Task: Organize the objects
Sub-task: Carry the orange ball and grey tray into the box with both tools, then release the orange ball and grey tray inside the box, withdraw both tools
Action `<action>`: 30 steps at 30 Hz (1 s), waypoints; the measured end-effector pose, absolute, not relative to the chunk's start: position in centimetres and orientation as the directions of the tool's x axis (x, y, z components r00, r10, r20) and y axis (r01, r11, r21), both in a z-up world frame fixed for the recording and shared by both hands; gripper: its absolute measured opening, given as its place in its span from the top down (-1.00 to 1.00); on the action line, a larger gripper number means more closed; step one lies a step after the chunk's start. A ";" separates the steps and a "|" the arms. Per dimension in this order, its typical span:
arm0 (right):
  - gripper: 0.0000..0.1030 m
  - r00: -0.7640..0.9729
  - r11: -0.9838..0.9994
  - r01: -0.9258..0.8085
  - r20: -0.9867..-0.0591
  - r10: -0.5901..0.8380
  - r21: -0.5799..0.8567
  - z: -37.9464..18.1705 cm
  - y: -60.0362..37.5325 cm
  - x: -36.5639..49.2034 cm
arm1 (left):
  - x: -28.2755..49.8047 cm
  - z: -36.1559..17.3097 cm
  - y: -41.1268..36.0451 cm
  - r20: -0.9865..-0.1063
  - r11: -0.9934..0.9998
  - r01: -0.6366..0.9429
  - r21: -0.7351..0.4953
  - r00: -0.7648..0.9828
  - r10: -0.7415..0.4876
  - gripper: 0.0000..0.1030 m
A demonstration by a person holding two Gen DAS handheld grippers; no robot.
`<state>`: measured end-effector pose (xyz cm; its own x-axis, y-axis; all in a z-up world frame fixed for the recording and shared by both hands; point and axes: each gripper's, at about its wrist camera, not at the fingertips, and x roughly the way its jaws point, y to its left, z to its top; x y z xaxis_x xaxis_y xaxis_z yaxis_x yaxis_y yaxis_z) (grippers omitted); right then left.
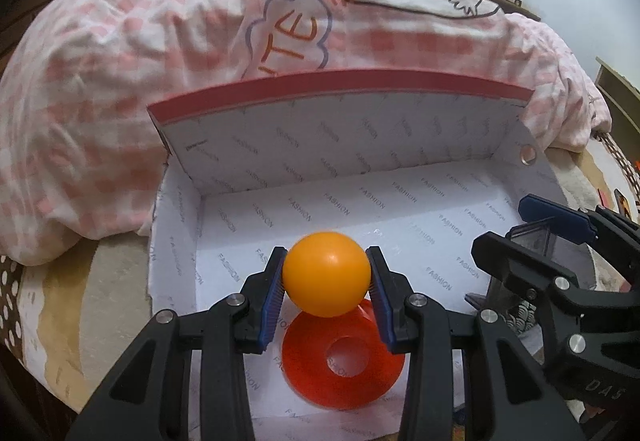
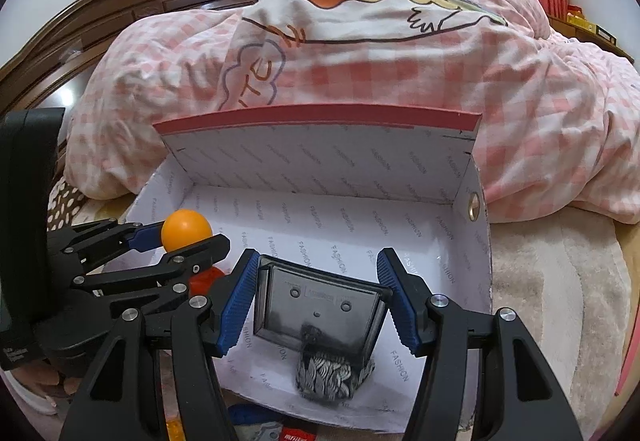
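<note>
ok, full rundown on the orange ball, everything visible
The orange ball is smooth, glossy and plastic-looking, plain with no visible markings, about ping-pong style. It is clamped between the blue ribbed pads of the left tool, one pad on each side, held above the white box floor. Directly below it lies a translucent orange ring; whether the two touch cannot be told.

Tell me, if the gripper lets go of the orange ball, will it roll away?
Probably a little. The orange ball is round and smooth, so it likely rolls easily. It looks light and hollow, so it may bounce. The box has walls around it, so it should stay inside, maybe bumping the red ring below.
</note>
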<state>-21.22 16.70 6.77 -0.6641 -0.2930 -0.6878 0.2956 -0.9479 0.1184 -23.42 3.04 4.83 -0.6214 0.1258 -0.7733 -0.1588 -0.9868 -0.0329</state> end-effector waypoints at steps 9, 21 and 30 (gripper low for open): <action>-0.23 -0.675 -0.953 0.290 -0.688 -0.267 0.085 6.2 16.4 -21.2 | -23.6 4.4 3.4 -0.790 -0.988 -0.152 -0.022 -0.603 0.110 0.10; -0.37 -0.687 -0.947 0.293 -0.662 -0.301 0.127 7.4 16.9 -20.1 | -22.6 5.5 3.3 -0.785 -0.989 -0.144 -0.044 -0.607 0.123 -0.15; -0.37 -0.697 -0.946 0.295 -0.648 -0.307 0.132 8.5 17.2 -18.3 | -20.5 7.2 2.6 -0.764 -0.985 -0.169 -0.038 -0.631 0.138 -0.15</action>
